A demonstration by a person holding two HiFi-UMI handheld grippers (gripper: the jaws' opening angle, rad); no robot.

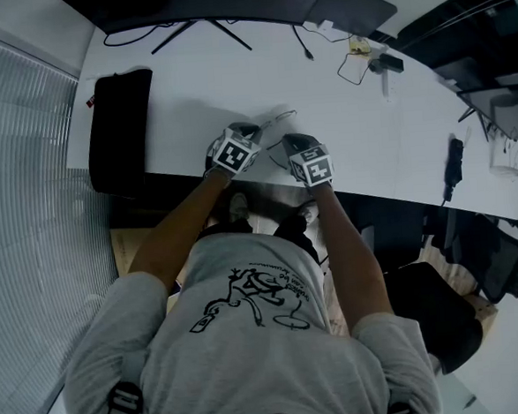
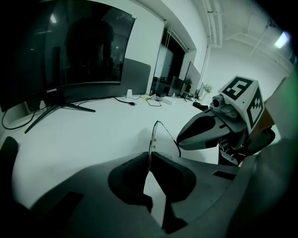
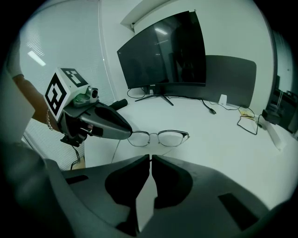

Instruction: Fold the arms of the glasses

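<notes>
Left gripper view: pinches the glasses (image 2: 152,137) edge-on by the rim in the nearly closed left tongs (image 2: 150,157), upright above the desk (image 2: 93,135), and clamps in the shut right tongs (image 3: 150,157) what looks like the end of one arm (image 2: 172,137). Seems at the first fold, arm not yet swung in; calls next for sweeping the right tongs gently behind the lenses, frame steadied. Reaches left forearm (image 1: 176,227) and right forearm (image 1: 343,240) forward side by side, tongs tilted down, close together at the desk's near edge.

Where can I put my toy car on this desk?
Bare desk lies between the pouch and the left gripper, between the monitor stand and the glasses, and right of the right gripper. It is crowded around the glasses and by the cables beside the monitor.
</notes>
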